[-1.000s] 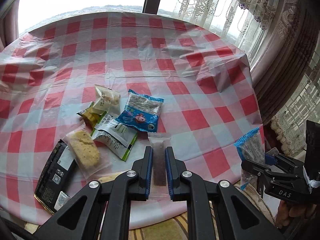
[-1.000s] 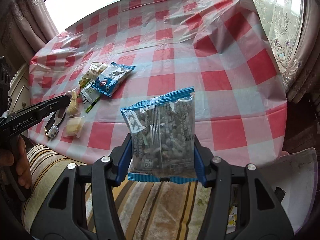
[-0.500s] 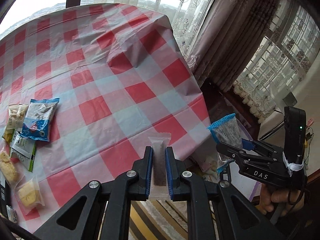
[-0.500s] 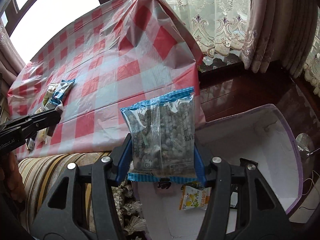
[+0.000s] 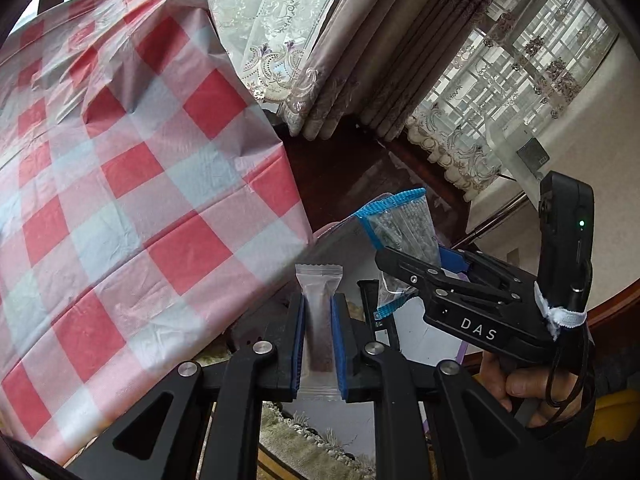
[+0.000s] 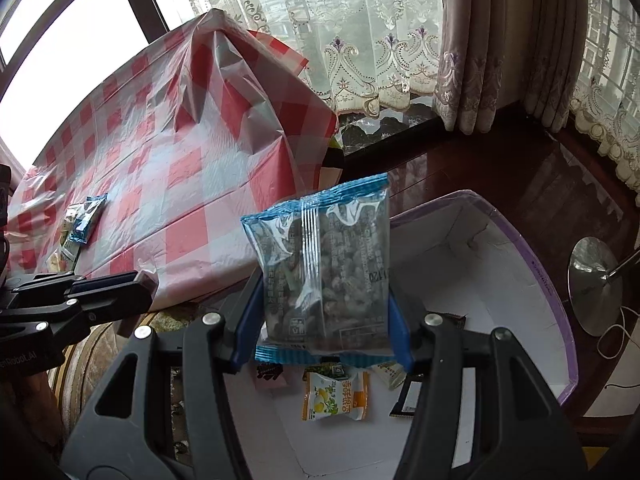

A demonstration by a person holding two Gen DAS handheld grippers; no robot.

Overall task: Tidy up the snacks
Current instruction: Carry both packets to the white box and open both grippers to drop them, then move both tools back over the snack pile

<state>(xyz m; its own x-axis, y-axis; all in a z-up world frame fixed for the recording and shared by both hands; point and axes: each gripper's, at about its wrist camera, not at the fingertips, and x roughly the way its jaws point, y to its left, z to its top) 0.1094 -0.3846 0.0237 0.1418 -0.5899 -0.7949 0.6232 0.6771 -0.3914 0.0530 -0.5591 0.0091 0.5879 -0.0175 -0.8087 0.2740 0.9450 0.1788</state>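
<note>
My left gripper [image 5: 318, 312] is shut on a slim clear-wrapped brown snack bar [image 5: 319, 320], held off the table's right edge. My right gripper [image 6: 326, 300] is shut on a blue-edged packet of nuts [image 6: 324, 264] and holds it above a white box with a purple rim [image 6: 552, 288]. The box holds several snack packets, one white and orange [image 6: 335, 398]. In the left wrist view the right gripper [image 5: 404, 264] with the blue packet [image 5: 400, 224] is just right of my bar. More snacks [image 6: 82, 220] lie on the table far left.
The table wears a red and white checked plastic cloth [image 5: 120, 184] that hangs over its edge. Curtains [image 6: 500, 40] and a dark wooden sill [image 6: 520, 168] stand behind the box. A metal lamp base [image 6: 592, 284] sits right of the box. A striped cushion [image 6: 100, 356] is below.
Both grippers have swung right, away from the table and the snack pile, still holding their packets. The white box has come fully under the right gripper.
</note>
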